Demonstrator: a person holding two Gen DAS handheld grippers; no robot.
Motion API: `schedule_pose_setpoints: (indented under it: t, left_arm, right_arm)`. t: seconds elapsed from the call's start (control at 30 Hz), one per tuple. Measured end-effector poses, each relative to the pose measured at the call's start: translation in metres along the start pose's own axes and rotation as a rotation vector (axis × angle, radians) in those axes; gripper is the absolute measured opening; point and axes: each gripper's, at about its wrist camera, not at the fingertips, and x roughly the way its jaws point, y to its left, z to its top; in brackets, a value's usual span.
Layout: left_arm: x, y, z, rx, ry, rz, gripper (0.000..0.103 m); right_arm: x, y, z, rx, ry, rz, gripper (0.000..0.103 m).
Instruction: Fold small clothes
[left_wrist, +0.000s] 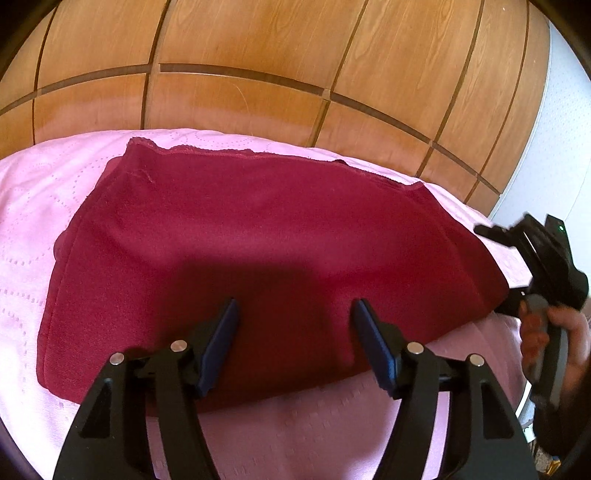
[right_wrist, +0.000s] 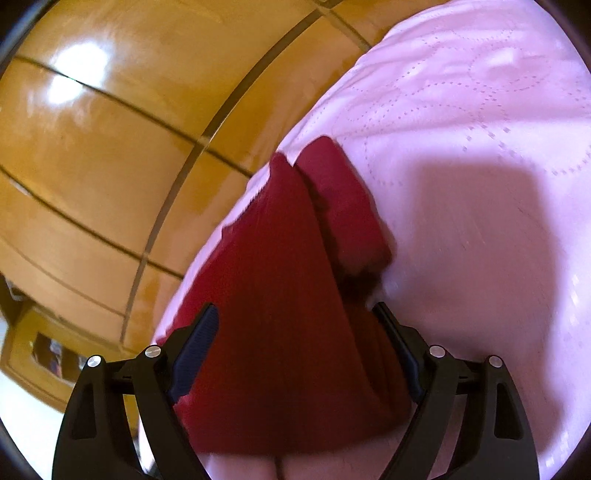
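Folding looks midway: the dark red knit garment (left_wrist: 258, 251) lies spread on the pale pink quilted bedspread (left_wrist: 33, 206) of a bed, in front of a wall of glossy wooden cupboard panels (left_wrist: 240, 55), and both tools are set at its edges as if to take hold for another fold.

From the left wrist view, the left tool (left_wrist: 293, 317) hovers over the near edge of the cloth with its blue-padded jaws apart and nothing pinched between them. The right tool (right_wrist: 295, 325), held in a person's hand (left_wrist: 554, 339) at the garment's right end, also stands wide; cloth runs between its jaws, but I cannot see the pads pressing on it, so I take it as open.

My guess at the next move: each tool must dip to its edge, close on the top layers only and not the bedspread, then lift and carry the cloth across.

The garment is soft, finely ribbed, with a scalloped trim along its far edge. It already seems doubled, since the right wrist view shows one layer lapped over another.
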Motion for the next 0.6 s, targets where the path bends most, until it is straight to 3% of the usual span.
schedule_pose_setpoints:
  t: [0.03,0.17,0.27,0.33,0.47,0.6]
  left_arm:
    - [0.0,0.0,0.0,0.001,0.0,0.0,0.065]
    - [0.001,-0.001,-0.002,0.005,0.001,0.006,0.065]
    - [0.001,-0.002,-0.002,0.006,0.001,0.006,0.065]
    - [0.0,-0.003,-0.002,0.009,0.004,0.011,0.066]
    - [-0.006,-0.006,0.004,0.019,0.001,0.009,0.082]
    - [-0.021,0.008,0.013,-0.019,-0.027,0.084,0.082]
  right_arm:
    - [0.003,0.0,0.002,-0.001,-0.003,0.006,0.082]
    - [0.017,0.005,0.006,-0.069,-0.002,-0.087,0.053]
    - [0.017,0.0,0.007,-0.051,0.002,-0.074,0.036]
    - [0.014,-0.001,0.007,-0.025,0.014,-0.038,0.034]
    - [0.005,0.01,0.006,-0.036,-0.003,-0.043,0.031]
    - [-0.004,0.029,0.005,-0.061,-0.023,-0.046,0.031]
